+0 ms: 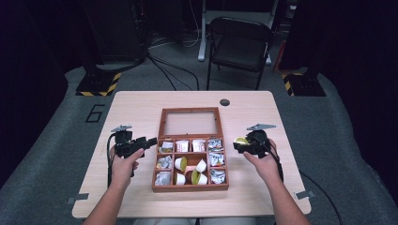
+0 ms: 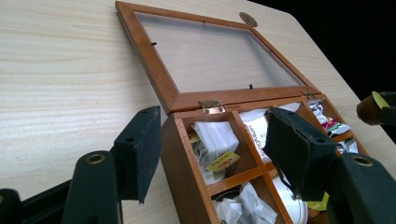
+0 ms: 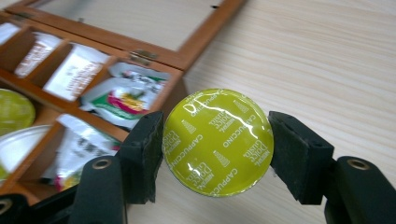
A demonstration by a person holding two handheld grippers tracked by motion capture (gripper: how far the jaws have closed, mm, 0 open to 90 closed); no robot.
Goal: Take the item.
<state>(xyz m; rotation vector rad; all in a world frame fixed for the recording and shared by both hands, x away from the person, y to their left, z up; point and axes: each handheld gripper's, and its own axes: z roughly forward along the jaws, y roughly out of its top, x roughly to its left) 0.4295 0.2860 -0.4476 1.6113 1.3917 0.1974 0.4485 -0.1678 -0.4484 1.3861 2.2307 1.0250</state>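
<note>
Taking the wooden box (image 1: 190, 186) as the landmark and reading left to right: the left gripper (image 1: 149, 142) hovers just off the box's left wall, its jaws part open with nothing between them — in the left gripper view they straddle the near corner of the box without pressing on it, likely poised to steady the box rather than to pick anything. The box sits mid-table with its glass lid (image 1: 190, 123) swung flat back toward the far edge, which leaves every compartment reachable from above; the left and right columns hold foil sachets (image 1: 164, 162), the middle ones hold white pods (image 1: 180, 163) lying on their sides. Just off the box's right wall, over bare table (image 1: 263, 108), the right gripper (image 1: 238, 145) holds a coffee capsule (image 3: 218, 142) — its jaws are closed on the capsule's sides, green foil lid facing the camera, so the printed "cappuccino" top stays uncrushed. My judgement: the capsule is either heading into a compartment or has just come out.
</note>
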